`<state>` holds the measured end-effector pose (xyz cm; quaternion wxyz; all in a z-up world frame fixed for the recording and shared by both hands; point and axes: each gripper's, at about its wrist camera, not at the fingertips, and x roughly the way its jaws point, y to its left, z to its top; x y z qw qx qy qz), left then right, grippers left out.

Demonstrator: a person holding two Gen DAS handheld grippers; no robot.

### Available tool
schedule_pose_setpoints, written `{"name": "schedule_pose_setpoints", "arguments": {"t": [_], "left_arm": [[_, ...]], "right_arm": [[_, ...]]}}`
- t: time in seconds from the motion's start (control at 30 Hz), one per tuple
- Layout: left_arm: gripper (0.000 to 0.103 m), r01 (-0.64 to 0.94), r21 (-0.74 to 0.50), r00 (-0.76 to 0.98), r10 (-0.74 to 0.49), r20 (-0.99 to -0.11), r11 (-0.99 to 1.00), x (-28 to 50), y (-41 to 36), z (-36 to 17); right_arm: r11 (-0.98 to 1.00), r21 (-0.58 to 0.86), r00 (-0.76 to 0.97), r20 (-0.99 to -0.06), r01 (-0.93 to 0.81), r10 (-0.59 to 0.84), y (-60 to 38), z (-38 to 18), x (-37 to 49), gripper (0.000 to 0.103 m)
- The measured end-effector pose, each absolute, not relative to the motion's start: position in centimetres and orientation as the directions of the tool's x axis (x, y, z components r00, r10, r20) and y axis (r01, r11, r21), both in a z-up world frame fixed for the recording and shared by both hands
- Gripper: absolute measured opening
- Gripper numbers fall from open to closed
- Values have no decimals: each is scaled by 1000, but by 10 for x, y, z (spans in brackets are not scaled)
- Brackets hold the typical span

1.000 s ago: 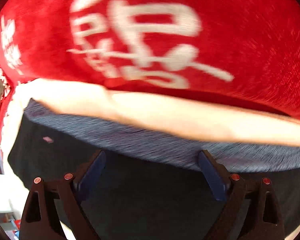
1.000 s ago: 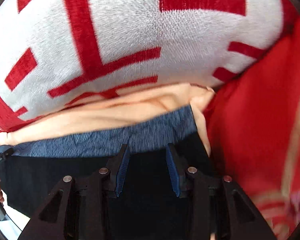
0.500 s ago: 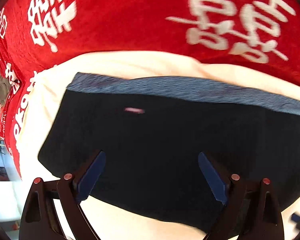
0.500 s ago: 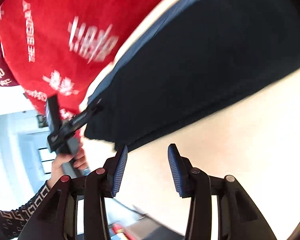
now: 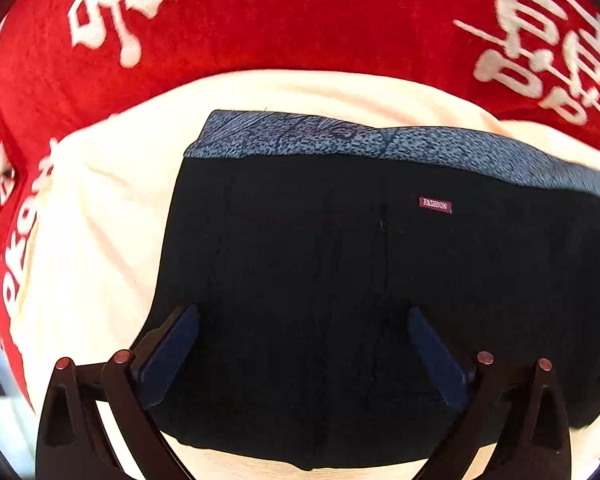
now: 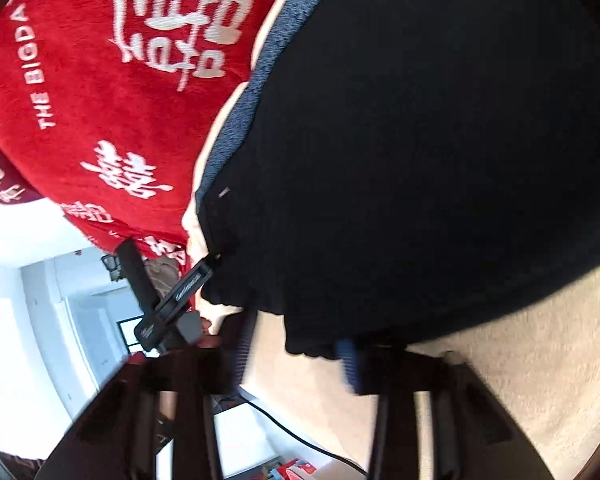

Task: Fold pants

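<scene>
Left gripper (image 5: 300,312): jaws have just been opening and are standing wide apart, pointing steeply down over the black pants (image 5: 320,240), gripping nothing.

Edges: the near folded edge is running just below my left pads. The grey speckled waistband (image 5: 380,140) is lying across the far side. There is open cream cloth (image 5: 100,220) to the left of the tool and beyond the waistband.

Right gripper (image 6: 294,340): jaws have just been closing. The view is blurring, and the pads are showing apart, with the pants' ruffled corner at the right-hand pad. I cannot tell whether it is touching.

Surface: the cream cloth is lying over a red blanket (image 5: 300,32) with white characters. Off my right tool's left there are a white wall (image 6: 40,320) and a dark cable (image 6: 300,436).

Pants: folded flat, long axis running side to side across my left tool, small red label (image 5: 435,205) facing up.
</scene>
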<state>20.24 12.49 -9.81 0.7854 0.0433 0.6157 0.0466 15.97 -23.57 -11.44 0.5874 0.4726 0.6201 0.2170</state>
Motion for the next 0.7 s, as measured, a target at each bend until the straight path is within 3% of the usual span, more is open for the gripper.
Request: {"name": "schedule_pose_setpoints", "arguments": {"t": [0.17, 0.27, 0.3, 0.37, 0.47, 0.7], "left_arm": [[103, 49, 106, 248, 90, -964, 993, 196, 126, -96], [103, 64, 105, 264, 85, -961, 992, 194, 126, -97], [103, 59, 107, 259, 88, -962, 992, 195, 127, -97], [103, 52, 128, 242, 112, -964, 990, 191, 114, -90], [103, 34, 141, 214, 130, -968, 989, 186, 101, -78], [103, 127, -10, 278, -46, -960, 992, 177, 3, -49]], "right_arm": [[553, 804, 146, -587, 218, 796, -228, -78, 140, 8], [611, 750, 123, -651, 253, 749, -223, -99, 135, 8], [589, 762, 132, -635, 269, 761, -227, -105, 132, 8], [571, 770, 126, -620, 284, 774, -233, -104, 129, 14], [658, 709, 93, -695, 252, 713, -250, -84, 121, 19], [853, 508, 261, -845, 117, 467, -314, -26, 152, 19]]}}
